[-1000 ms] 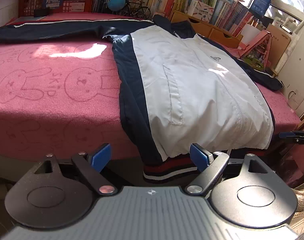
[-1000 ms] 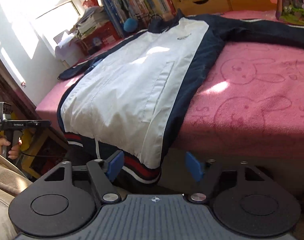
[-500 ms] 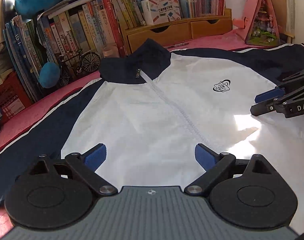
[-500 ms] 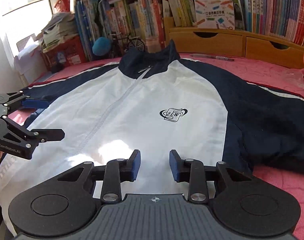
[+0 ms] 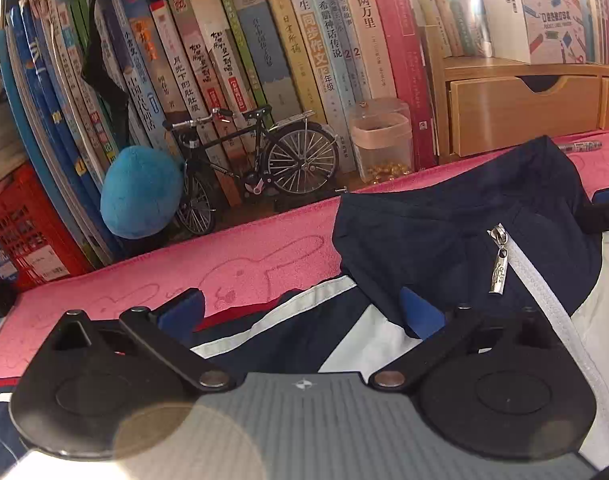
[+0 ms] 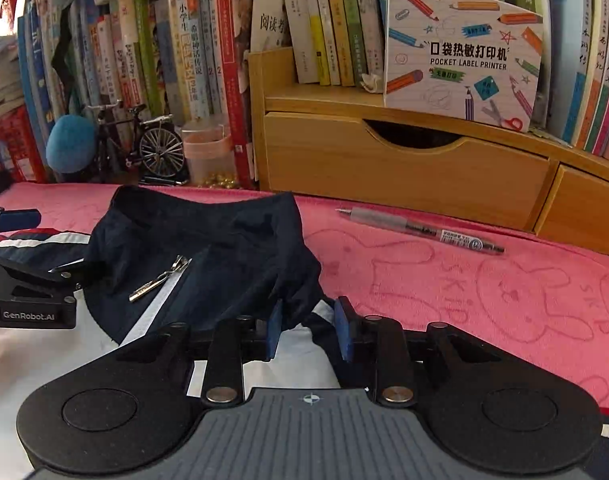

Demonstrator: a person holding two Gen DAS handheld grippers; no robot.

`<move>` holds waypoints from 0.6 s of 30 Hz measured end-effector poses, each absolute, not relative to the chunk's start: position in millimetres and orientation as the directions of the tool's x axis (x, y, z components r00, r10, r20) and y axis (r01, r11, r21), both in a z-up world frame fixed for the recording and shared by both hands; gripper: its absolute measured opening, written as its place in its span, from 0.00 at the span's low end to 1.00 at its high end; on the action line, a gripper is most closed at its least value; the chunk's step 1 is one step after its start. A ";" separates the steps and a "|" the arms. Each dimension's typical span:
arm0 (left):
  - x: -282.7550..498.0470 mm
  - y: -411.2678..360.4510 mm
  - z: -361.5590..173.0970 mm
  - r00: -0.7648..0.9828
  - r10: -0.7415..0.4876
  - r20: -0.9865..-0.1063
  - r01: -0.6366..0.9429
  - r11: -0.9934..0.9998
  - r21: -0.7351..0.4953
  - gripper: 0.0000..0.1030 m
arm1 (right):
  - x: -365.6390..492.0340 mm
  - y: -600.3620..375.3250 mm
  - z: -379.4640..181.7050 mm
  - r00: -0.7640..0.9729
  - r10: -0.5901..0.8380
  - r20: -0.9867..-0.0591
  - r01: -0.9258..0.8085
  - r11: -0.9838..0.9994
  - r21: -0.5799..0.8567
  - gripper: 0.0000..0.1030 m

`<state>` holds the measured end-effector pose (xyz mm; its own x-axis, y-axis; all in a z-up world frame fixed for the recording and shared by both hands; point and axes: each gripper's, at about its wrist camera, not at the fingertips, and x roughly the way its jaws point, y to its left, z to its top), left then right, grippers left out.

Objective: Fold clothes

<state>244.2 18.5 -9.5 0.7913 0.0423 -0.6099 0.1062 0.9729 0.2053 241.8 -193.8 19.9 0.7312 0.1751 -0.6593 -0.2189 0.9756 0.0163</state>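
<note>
Jacket (image 6: 208, 248) first: it lies flat on the pink rabbit-print towel (image 6: 484, 292), zipped up, navy collar toward the bookshelf, and both of your tools sit at its shoulders. Your right gripper (image 6: 307, 330) has its blue pads (image 6: 273, 330) drawn close and still closing, with a bunch of navy collar-and-shoulder fabric between them; whether the pads already press on the cloth you cannot tell from the wrist view. Your left gripper (image 5: 300, 314) stands with its jaws spread wide and still opening, straddling the navy shoulder with its white stripe, one pad over the towel edge and the other over the base of the collar (image 5: 456, 216), gripping nothing. From the right wrist view that left tool shows at the picture's left edge, just beside the collar. The silver zipper pull (image 5: 498, 264) hangs at the top of the white zipper tape, between the two tools. Beyond the collar on the towel lies a pen (image 6: 420, 230), near the wooden drawer unit (image 6: 404, 168), which carries a label printer box (image 6: 464, 56). Further along the back stand a clear jar (image 5: 380, 140) with gold bits at the bottom, a model bicycle (image 5: 256, 160), a blue plush ball (image 5: 140, 192), and the row of books (image 5: 264, 48).
</note>
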 end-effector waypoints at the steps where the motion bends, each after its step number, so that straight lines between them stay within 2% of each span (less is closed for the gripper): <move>1: 251.3 27.4 -11.2 0.775 0.008 -0.632 0.104 0.985 0.139 1.00 | 248.7 -196.8 17.5 0.740 0.175 -0.649 -0.199 0.979 0.037 0.34; 2: 258.5 36.5 -12.8 0.759 -0.028 -0.651 0.099 0.993 0.072 1.00 | 254.4 -198.9 15.0 0.751 0.171 -0.637 -0.184 0.982 0.045 0.34; 5: 263.5 49.4 -14.3 0.740 -0.063 -0.669 0.073 0.997 -0.013 1.00 | 270.8 -199.8 10.8 0.769 0.147 -0.622 -0.151 0.987 0.046 0.36; 8: 260.1 40.0 -13.2 0.753 -0.025 -0.658 0.067 0.997 0.040 1.00 | 287.2 -204.4 8.7 0.772 0.144 -0.619 -0.120 0.989 0.081 0.48; 13: 261.1 36.9 -12.6 0.760 -0.011 -0.650 0.069 0.996 0.064 1.00 | 266.6 -214.8 26.6 0.768 0.182 -0.615 -0.117 0.982 0.145 0.47; 15: 259.2 40.8 -9.3 0.756 -0.028 -0.654 0.084 0.995 0.055 1.00 | 231.4 -221.9 39.9 0.772 0.235 -0.590 -0.179 0.972 0.154 0.49; 18: 241.1 43.7 8.1 0.782 -0.039 -0.622 0.098 0.993 0.061 1.00 | 161.1 -239.3 54.0 0.782 0.263 -0.565 -0.267 0.960 0.077 0.66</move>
<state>241.1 43.7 8.1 0.7818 -0.0385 -0.6223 0.0976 0.9933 0.0612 161.1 -239.3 54.0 0.7817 0.2630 -0.5654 -0.2674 0.9605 0.0771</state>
